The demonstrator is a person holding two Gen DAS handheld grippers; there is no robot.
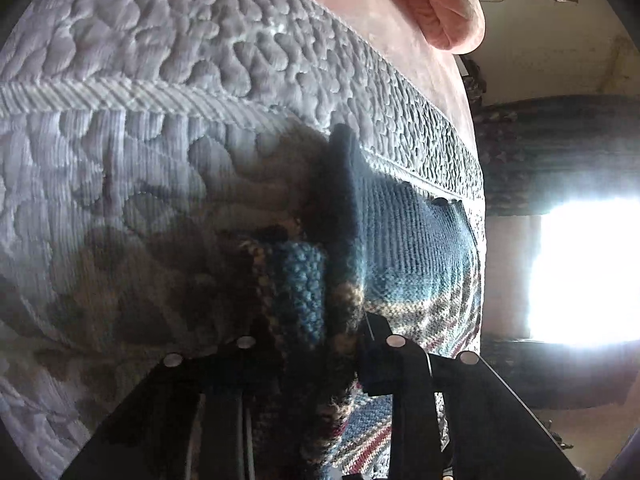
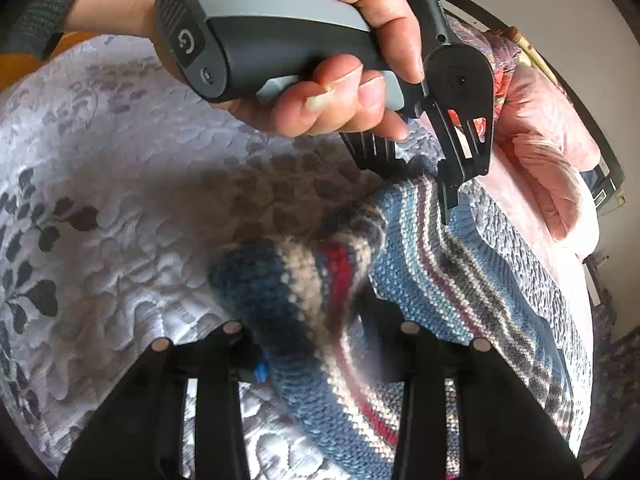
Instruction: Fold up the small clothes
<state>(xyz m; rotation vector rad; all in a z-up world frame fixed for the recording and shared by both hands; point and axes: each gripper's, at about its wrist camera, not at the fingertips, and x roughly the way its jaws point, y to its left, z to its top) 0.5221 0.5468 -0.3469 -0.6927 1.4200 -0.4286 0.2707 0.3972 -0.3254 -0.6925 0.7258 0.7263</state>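
Note:
A small knitted garment (image 2: 432,280), blue with cream, grey and red stripes, lies on a pale quilted bedspread (image 2: 120,200). In the right wrist view, my right gripper (image 2: 316,334) is shut on a bunched fold at the garment's near end. Further back, a hand (image 2: 320,92) holds my left gripper (image 2: 420,174), whose fingers pinch the far edge. In the left wrist view, my left gripper (image 1: 316,346) is shut on a thick fold of the same knit (image 1: 420,248), which rises between the fingers and hides the fingertips.
A pink blanket or pillow (image 2: 552,168) lies at the far side of the bed, also visible in the left wrist view as pink fabric (image 1: 440,4). A dark bed frame (image 2: 600,152) runs behind it. A bright window (image 1: 584,268) glares beyond the bed edge.

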